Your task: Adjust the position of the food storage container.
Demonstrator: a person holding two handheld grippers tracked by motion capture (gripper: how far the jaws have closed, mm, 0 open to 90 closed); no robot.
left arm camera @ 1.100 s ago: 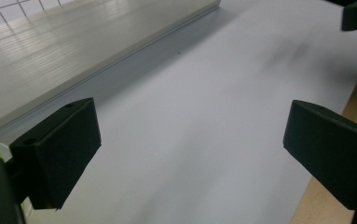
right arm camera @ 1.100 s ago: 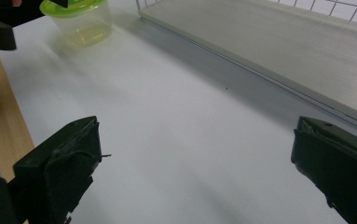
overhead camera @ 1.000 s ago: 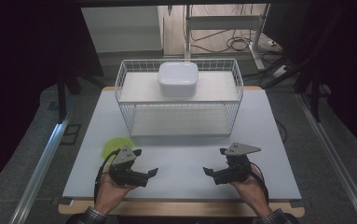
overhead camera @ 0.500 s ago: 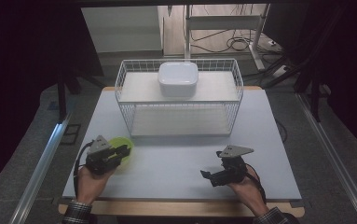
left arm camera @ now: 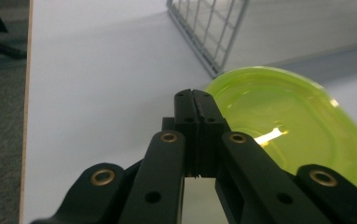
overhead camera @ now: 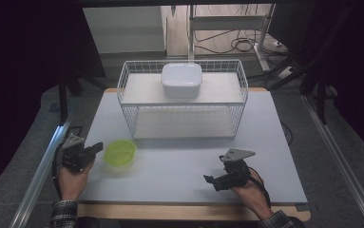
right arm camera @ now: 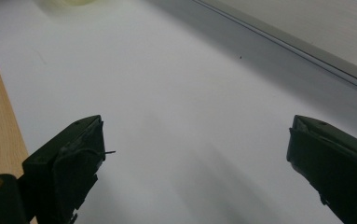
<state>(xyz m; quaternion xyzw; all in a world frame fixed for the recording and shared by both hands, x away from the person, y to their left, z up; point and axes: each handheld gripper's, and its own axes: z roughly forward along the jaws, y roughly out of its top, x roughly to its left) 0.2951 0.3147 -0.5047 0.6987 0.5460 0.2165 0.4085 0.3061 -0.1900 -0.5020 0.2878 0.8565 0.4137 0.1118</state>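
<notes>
From the high view, the green bowl [overhead camera: 120,153] sits on the white tabletop [overhead camera: 179,166] in front of the wire basket [overhead camera: 183,102], with the left tongs [overhead camera: 95,148] just beside its left rim. That view is too coarse to settle how the jaws stand. The left gripper view does: the left tongs [left arm camera: 192,95] have just clenched fully, jaw against jaw, nothing between them, the bowl [left arm camera: 297,126] lying just past their tips. The right gripper view shows the right tongs [right arm camera: 199,140] released wide over bare tabletop. The high view alone has the white lidded box [overhead camera: 181,80] on the basket's upper shelf
</notes>
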